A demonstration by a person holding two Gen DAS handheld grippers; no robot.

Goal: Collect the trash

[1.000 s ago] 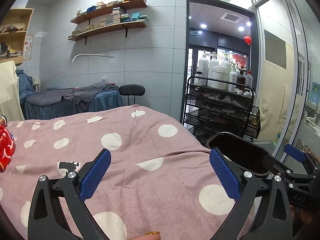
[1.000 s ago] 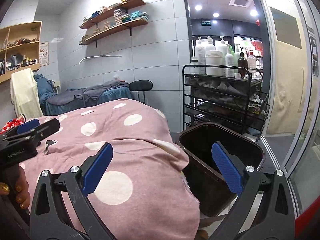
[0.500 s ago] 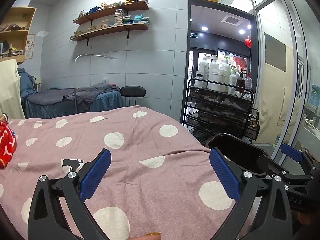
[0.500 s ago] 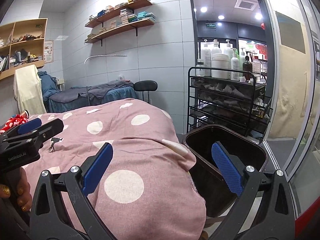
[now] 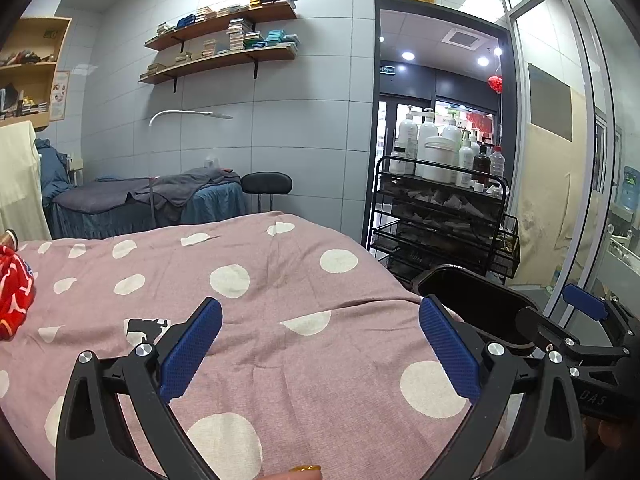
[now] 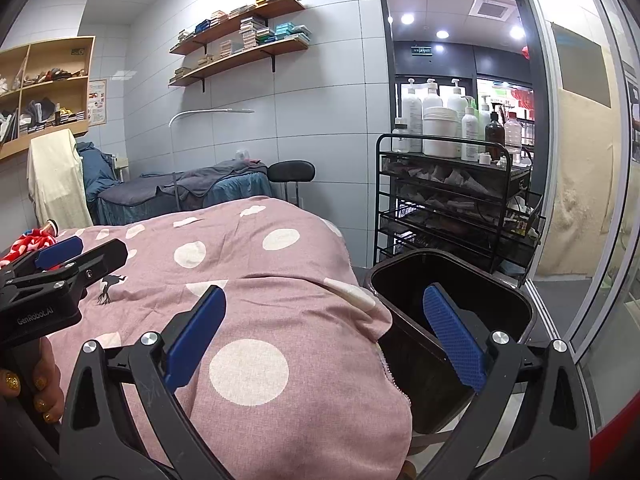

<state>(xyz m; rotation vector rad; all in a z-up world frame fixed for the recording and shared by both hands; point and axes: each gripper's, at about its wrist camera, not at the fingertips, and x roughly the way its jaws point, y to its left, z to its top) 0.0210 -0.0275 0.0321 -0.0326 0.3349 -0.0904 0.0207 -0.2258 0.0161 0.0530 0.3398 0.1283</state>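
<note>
A black trash bin (image 6: 452, 292) stands on the floor at the bed's right end; it also shows as the bin (image 5: 472, 300) in the left wrist view. My left gripper (image 5: 320, 344) hovers open over the pink polka-dot bedspread (image 5: 260, 280) with nothing between its blue pads. My right gripper (image 6: 324, 332) is open too, its right pad over the bin's mouth, its left pad over the bedspread (image 6: 248, 272). A red and white crumpled item (image 5: 12, 300) lies at the far left of the bed, well away from both grippers.
A black wire trolley (image 5: 440, 216) with white bottles stands behind the bin. A glass partition (image 6: 592, 200) closes the right side. A second bed (image 5: 152, 200) and a black stool (image 5: 266, 182) stand by the tiled back wall under shelves.
Both views have tilted up and drawn back slightly, so the bed and bin sit a little lower in frame. Both grippers stay open and hold nothing.
</note>
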